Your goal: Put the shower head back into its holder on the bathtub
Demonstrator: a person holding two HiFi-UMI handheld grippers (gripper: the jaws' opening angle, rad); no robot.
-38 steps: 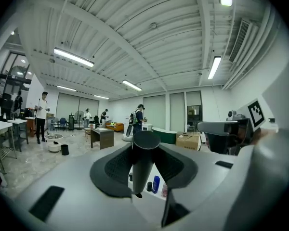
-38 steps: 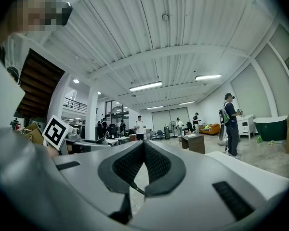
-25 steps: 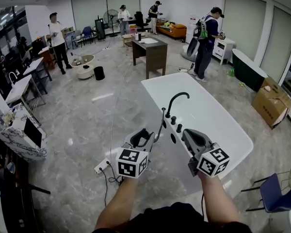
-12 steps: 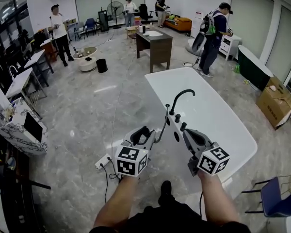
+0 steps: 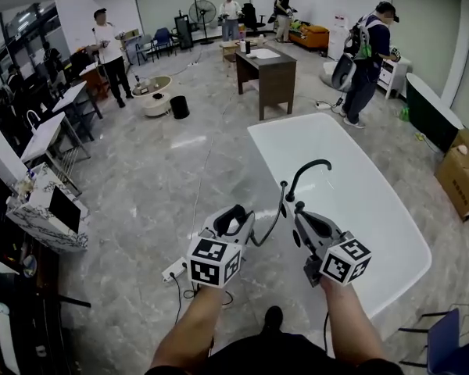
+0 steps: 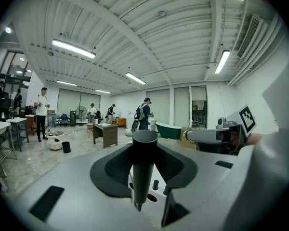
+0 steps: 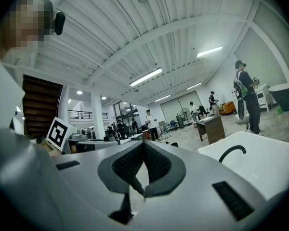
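Observation:
A white bathtub (image 5: 267, 133) with a black arched faucet (image 5: 309, 170) lies ahead and to the right in the head view. My left gripper (image 5: 236, 219) is shut on the black shower head (image 6: 144, 172), whose handle stands upright between the pads (image 6: 116, 170). Its hose (image 5: 275, 216) curves from the gripper to the tub's near deck. My right gripper (image 5: 298, 216) hovers over that deck beside the faucet, pads (image 7: 156, 165) pressed together with nothing seen between them. Small black knobs (image 6: 155, 184) show just past the handle. The holder is hidden behind the right gripper.
A brown desk (image 5: 270, 73) stands beyond the tub, and several people stand at the back of the room. A power strip (image 5: 174, 270) with cables lies on the floor on the left. A cardboard box (image 5: 463, 170) and blue chair (image 5: 445, 342) sit at the right.
Both grippers have moved forward, closer to the tub's near deck and faucet. The left still holds the shower head. The right now covers the knobs on the deck.

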